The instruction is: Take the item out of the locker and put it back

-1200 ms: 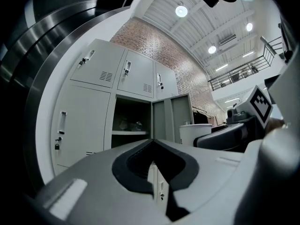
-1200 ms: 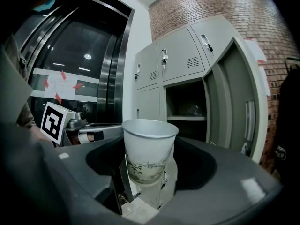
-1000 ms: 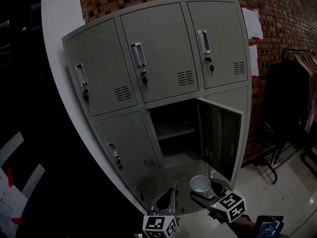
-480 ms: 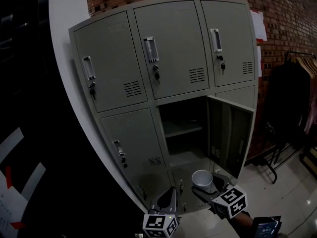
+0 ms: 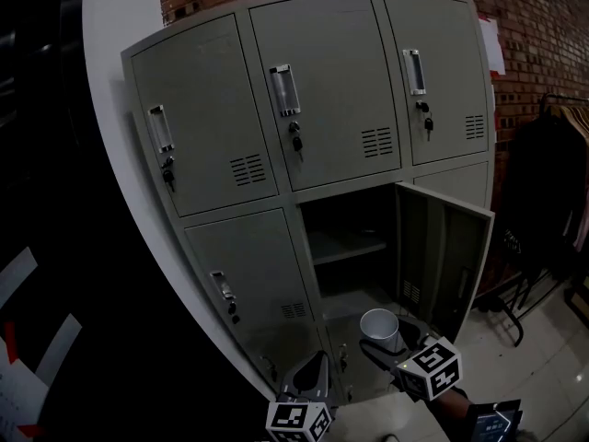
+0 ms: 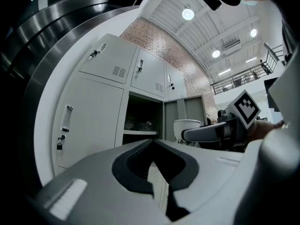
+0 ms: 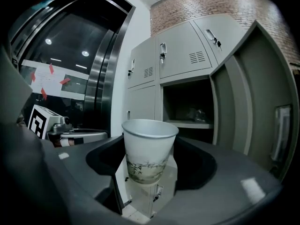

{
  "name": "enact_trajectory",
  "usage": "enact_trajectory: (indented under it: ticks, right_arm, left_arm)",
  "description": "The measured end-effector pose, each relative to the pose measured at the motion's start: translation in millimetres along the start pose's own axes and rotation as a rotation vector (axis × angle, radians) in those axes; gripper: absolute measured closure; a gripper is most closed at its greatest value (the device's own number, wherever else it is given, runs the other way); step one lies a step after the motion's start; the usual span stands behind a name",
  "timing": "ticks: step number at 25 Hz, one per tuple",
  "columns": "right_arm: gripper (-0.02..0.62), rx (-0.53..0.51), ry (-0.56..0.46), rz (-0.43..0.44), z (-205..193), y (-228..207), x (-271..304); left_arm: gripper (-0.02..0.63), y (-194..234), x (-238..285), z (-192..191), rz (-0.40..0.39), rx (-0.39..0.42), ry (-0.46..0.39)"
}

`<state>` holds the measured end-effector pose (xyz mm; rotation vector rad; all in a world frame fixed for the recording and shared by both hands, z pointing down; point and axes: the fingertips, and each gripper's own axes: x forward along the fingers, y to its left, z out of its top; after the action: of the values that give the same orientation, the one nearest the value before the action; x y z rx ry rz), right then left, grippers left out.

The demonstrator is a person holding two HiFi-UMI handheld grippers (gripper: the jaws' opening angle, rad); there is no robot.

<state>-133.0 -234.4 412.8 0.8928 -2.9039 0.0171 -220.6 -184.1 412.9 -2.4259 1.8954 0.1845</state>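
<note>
A red brick wall (image 5: 525, 17) stands behind a big grey locker (image 5: 313, 90) with many doors. One door (image 5: 444, 258) low in the middle is open, and I see a dark space with a shelf (image 5: 348, 247) inside. My right tool (image 7: 149, 175) has its two sides wide apart, pressed on a paper cup (image 7: 150, 144), one on each side. I hold the cup upright so it will not tip, and I grip it low so the soft rim is not squashed. The cup is out in the air in front of the open space, not inside it. I think it goes back in next. My left tool (image 6: 158, 191) is closed and holds nothing; it waits beside the right one, out of the way. The cup is white, wider at the top, with a rolled rim and dark leaves drawn near the bottom. It looks light and easy to crush
</note>
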Motion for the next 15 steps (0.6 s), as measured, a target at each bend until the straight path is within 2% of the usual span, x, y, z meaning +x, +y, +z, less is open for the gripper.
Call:
enact_trajectory:
  ticks: [15]
  right_arm:
    - [0.284,-0.051,-0.055,0.094,29.9,-122.7,107.1]
  left_arm:
    - [0.611,40.9,141.1,1.1,0.094,0.041,-0.029]
